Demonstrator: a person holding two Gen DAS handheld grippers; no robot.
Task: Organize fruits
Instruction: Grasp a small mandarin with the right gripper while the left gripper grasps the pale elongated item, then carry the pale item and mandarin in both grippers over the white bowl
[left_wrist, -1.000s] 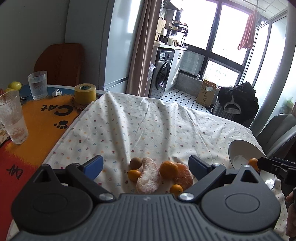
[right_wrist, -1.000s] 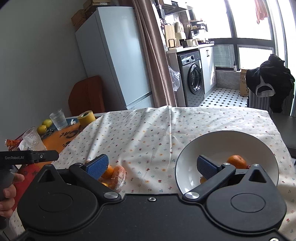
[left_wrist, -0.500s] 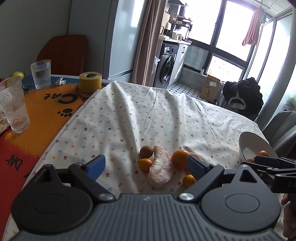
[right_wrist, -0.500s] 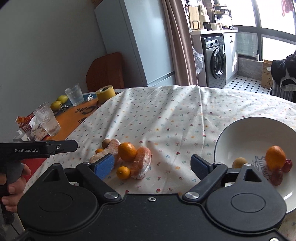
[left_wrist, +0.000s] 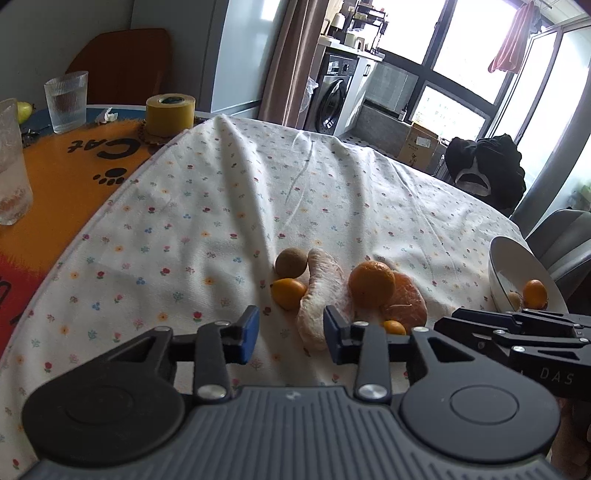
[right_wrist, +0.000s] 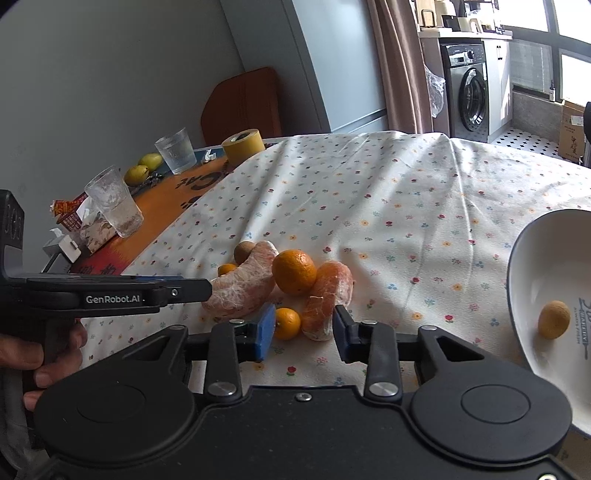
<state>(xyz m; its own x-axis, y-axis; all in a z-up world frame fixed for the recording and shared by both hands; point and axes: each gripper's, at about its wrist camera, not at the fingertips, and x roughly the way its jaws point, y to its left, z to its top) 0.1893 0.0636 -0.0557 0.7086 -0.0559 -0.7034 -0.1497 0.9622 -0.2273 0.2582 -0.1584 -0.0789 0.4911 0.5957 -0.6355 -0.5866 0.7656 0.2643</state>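
With my right gripper (right_wrist: 303, 334) parted and empty just short of the peeled orange citrus segment (right_wrist: 325, 299) and the small round kumquat (right_wrist: 286, 323), I judge that pair the next pick. My left gripper (left_wrist: 290, 334), also parted on nothing, hovers before the pale peeled pomelo wedge (left_wrist: 317, 295). Beyond them, the whole mandarin (right_wrist: 294, 271) and brown round fruit (left_wrist: 291, 262) remain on the flowered tablecloth (left_wrist: 221, 206), while the white ceramic bowl (right_wrist: 524, 258) holds only a few fruits, so most is left.

Orange mandarin (left_wrist: 371, 284) on white flower-dotted tablecloth (left_wrist: 229, 206); white bowl (right_wrist: 532, 295); yellow tape roll (left_wrist: 170, 115).
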